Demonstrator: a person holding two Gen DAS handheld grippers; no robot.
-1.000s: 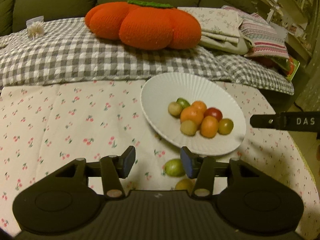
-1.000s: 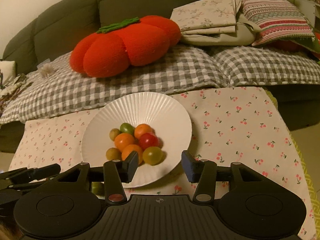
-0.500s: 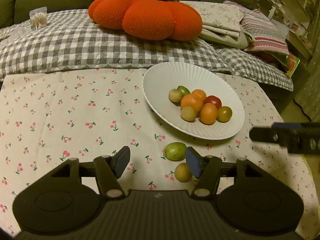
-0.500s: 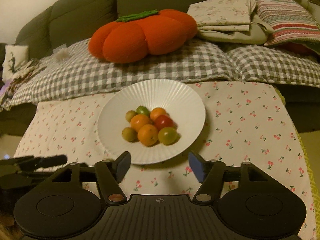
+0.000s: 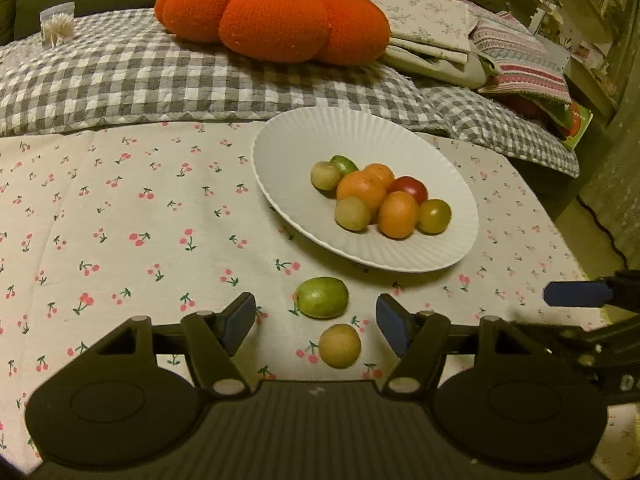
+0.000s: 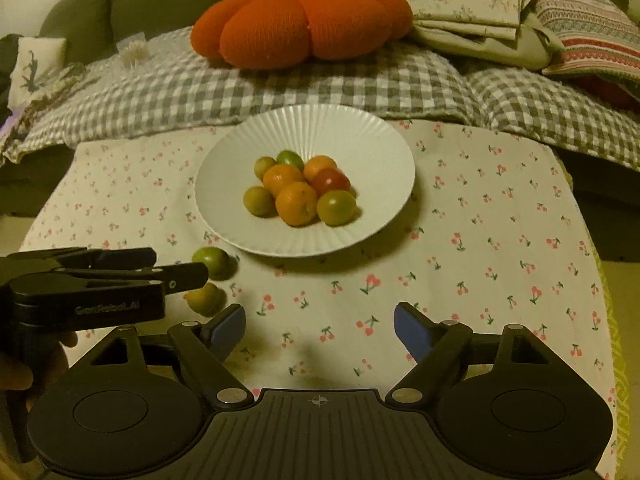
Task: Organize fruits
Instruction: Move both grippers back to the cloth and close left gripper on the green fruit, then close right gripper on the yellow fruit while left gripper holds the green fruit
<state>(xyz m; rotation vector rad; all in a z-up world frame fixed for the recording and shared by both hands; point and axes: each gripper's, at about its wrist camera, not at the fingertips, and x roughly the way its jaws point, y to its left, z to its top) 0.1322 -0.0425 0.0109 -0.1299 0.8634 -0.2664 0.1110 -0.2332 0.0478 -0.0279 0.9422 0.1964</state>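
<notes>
A white ribbed plate [image 5: 304, 136] [image 6: 360, 132] holds several small fruits, orange, red, green and yellow-green [image 5: 362, 190] [image 6: 298, 202]. Two loose fruits lie on the cloth just in front of the plate: a green one [image 5: 322, 297] [image 6: 210, 261] and a yellowish one [image 5: 340, 345] [image 6: 206, 299]. My left gripper [image 5: 316, 322] is open, empty, and both loose fruits lie between its fingertips. My right gripper [image 6: 320, 328] is open and empty over bare cloth, right of the loose fruits.
The table has a white cherry-print cloth [image 5: 120, 220]. Behind it a sofa carries a grey checked quilt [image 5: 120, 76], an orange pumpkin cushion [image 5: 276, 16] and folded linens [image 5: 440, 44]. The table edge drops off at the right [image 6: 600, 280].
Both grippers have drawn back from the plate and opened wider. The two loose fruits now show fully between my left gripper's fingers. The plate looks farther away in both views.
</notes>
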